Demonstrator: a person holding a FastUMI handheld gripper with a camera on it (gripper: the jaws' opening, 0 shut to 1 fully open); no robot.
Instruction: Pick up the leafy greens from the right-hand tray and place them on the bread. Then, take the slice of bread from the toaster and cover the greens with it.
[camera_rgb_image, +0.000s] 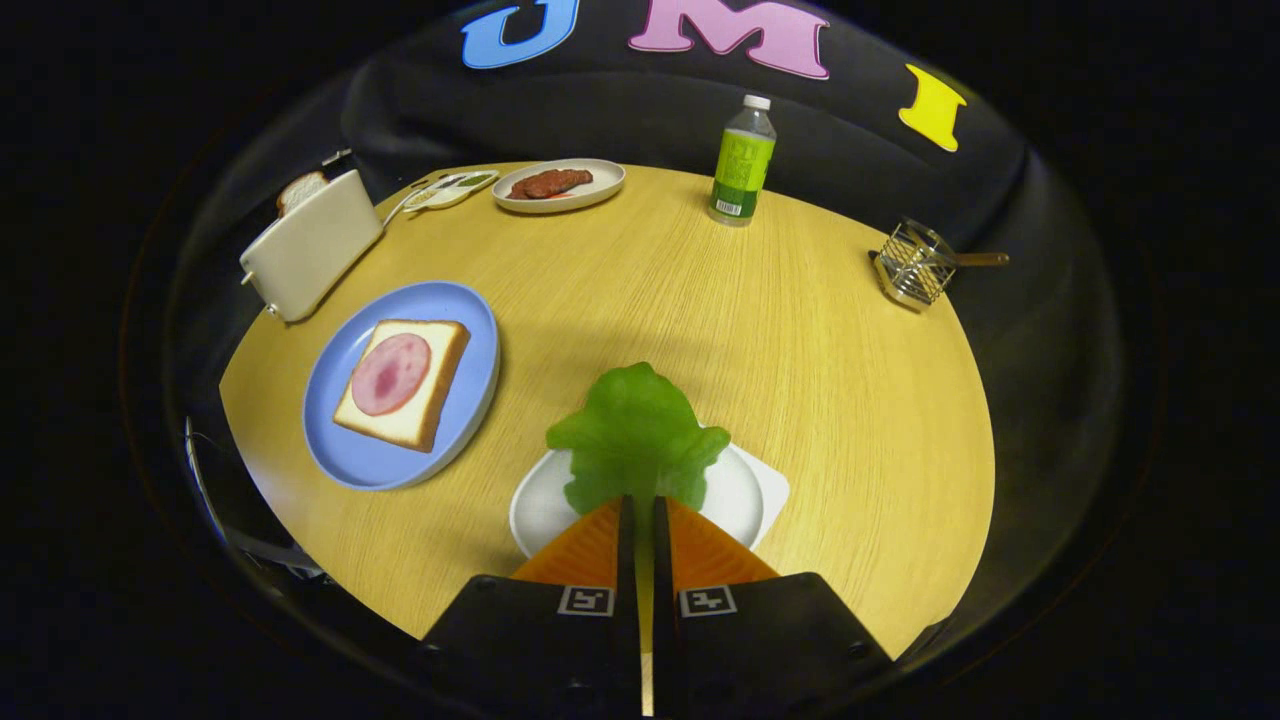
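Gripper (640, 510) pinching leafy greens (635, 435), leaf lengthwise ahead

I see the leafy greens (637, 437) pinched at their near edge between my gripper's (640, 512) two closed fingers, the ruffled leaf spreading ahead over the white tray (745, 497); the bread (405, 383), topped with a round pink slice, lies flat on a blue plate ahead to the left; farther left, the toaster (312, 256) holds an upright slice of bread (300, 189).
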